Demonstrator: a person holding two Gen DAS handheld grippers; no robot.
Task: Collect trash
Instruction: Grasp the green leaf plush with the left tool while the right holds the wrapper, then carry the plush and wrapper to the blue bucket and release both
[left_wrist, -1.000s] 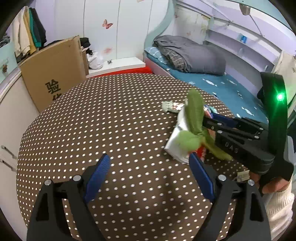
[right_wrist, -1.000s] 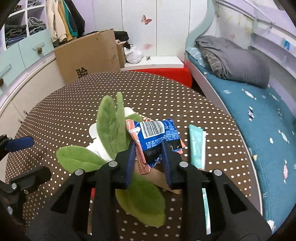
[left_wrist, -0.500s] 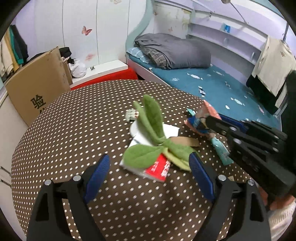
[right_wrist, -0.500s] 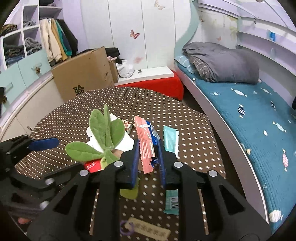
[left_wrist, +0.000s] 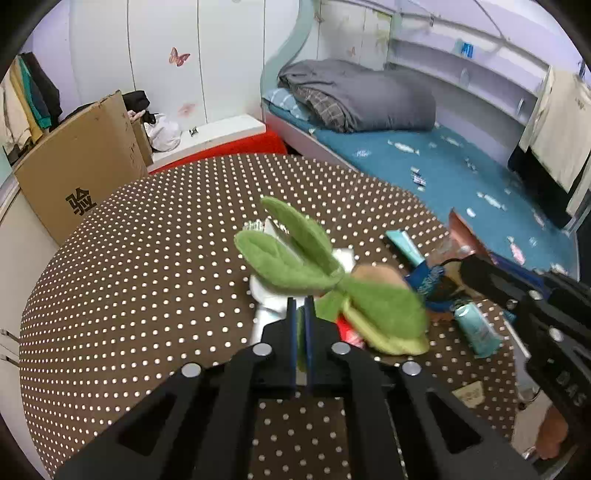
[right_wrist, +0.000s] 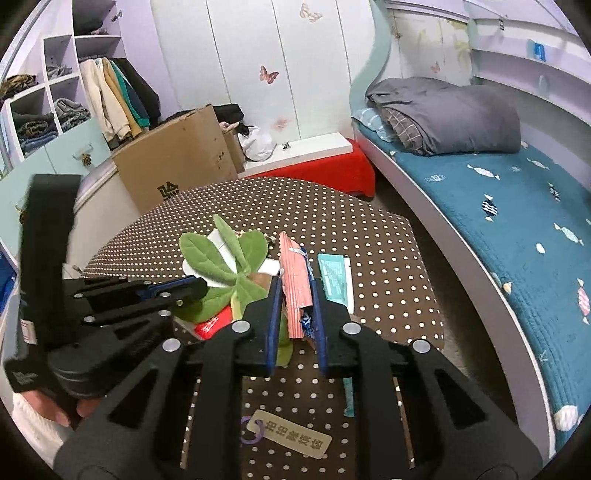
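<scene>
Gripping wrapper (right_wrist: 295, 284); left tongs (left_wrist: 301, 314) pinching leaves (left_wrist: 295, 254)

A round table (left_wrist: 147, 258) under a brown cloth with white dots fills the middle. At ten o'clock from it stands a cardboard box (left_wrist: 79, 166) printed with a black character, a white bag (left_wrist: 162, 131) just beside it. At twelve o'clock a red mat (right_wrist: 317, 170) lies under a white ledge. At two o'clock a bed (right_wrist: 498, 206) with a blue fish-print cover carries a folded grey quilt (right_wrist: 450, 114). Jackets (right_wrist: 114, 99) hang at eleven o'clock beside open shelves (right_wrist: 40, 107). Butterfly stickers (right_wrist: 269, 74) dot the white wall panels.
</scene>
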